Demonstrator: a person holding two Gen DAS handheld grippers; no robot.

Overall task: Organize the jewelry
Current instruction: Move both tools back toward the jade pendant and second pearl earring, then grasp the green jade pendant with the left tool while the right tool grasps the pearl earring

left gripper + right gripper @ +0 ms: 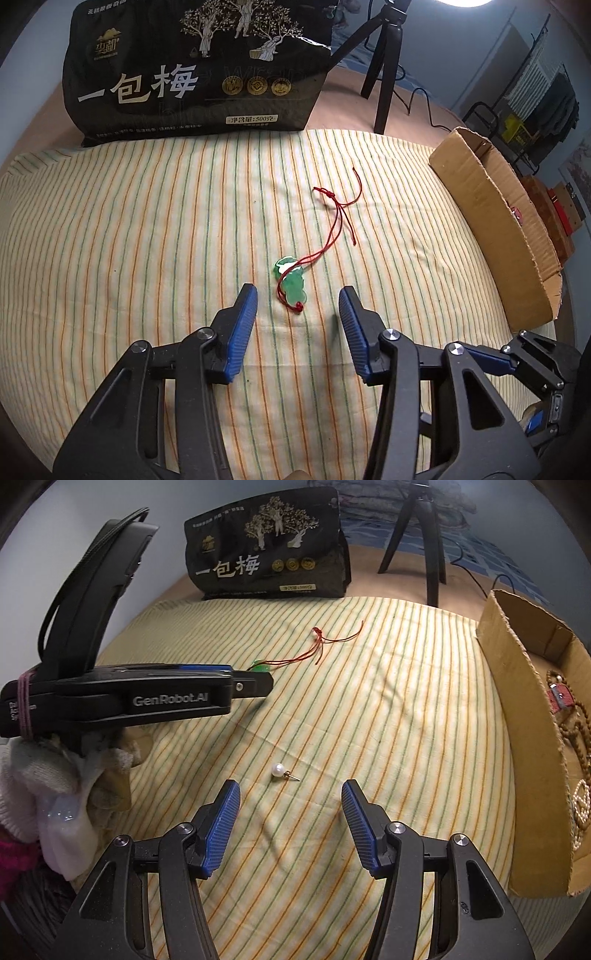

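A green jade pendant (291,284) on a red cord (334,216) lies on the striped cloth (147,240). My left gripper (298,299) is open, its blue fingers on either side of the pendant's near end, just short of it. In the right wrist view the pendant (261,666) shows past the left gripper's tip (255,685). A pearl stud earring (279,771) lies on the cloth just ahead of my open right gripper (290,794). A cardboard box (517,716) at the right holds a wooden bead necklace (576,720) and other jewelry.
A black snack bag (199,70) stands at the cloth's far edge. A black tripod (384,62) stands behind on the right. The cardboard box (491,221) lines the right side. A gloved hand (55,775) holds the left gripper.
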